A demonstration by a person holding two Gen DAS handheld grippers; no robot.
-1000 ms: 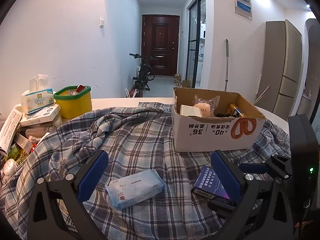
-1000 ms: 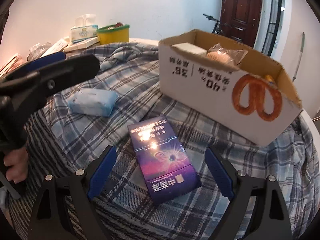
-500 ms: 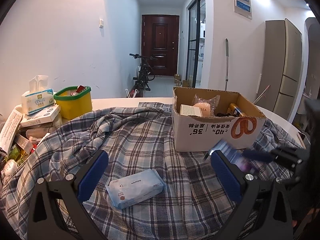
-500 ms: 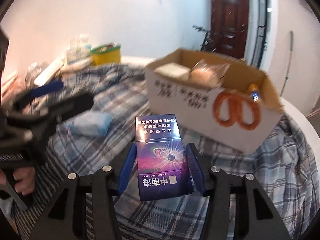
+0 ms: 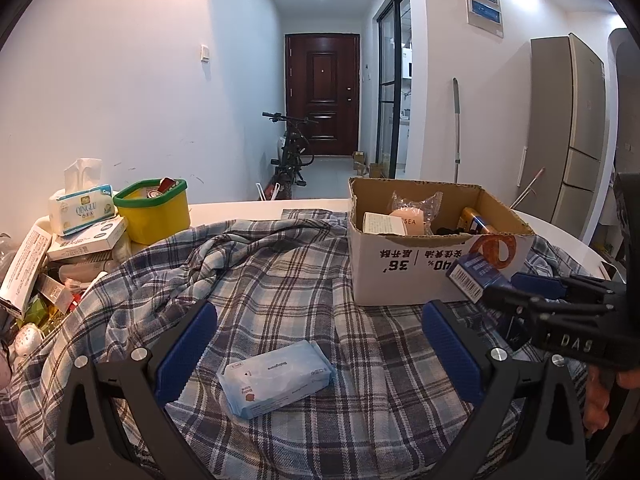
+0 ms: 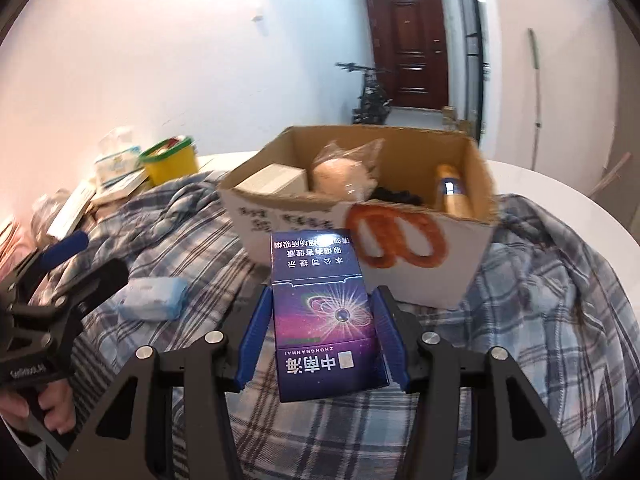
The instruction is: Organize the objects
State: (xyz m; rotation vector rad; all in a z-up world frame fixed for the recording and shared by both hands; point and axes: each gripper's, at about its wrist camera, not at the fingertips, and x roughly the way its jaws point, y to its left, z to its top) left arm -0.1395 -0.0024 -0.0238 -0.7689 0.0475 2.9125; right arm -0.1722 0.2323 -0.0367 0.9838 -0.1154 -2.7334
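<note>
My right gripper [image 6: 322, 312] is shut on a dark blue-purple carton [image 6: 326, 320] and holds it up in the air, just in front of the open cardboard box [image 6: 404, 256]. The carton [image 5: 476, 276] and right gripper [image 5: 520, 284] also show at the right of the left wrist view, near the box [image 5: 400, 276]. The box holds a white packet, a bagged pink item and a yellow can. My left gripper [image 5: 320, 340] is open and empty above a pale blue wipes pack [image 5: 276, 378], which lies on the plaid cloth [image 5: 260, 280].
A yellow tub with green rim [image 5: 154, 210], a tissue box [image 5: 80, 204] and several small boxes crowd the table's left edge. The white round table [image 6: 560, 200] shows beyond the cloth. A bicycle [image 5: 290, 156] and a door stand far down the hallway.
My right gripper closed on the carton, lifted it off the cloth and brought it up toward the box front. The left gripper has stayed still over the wipes pack.
</note>
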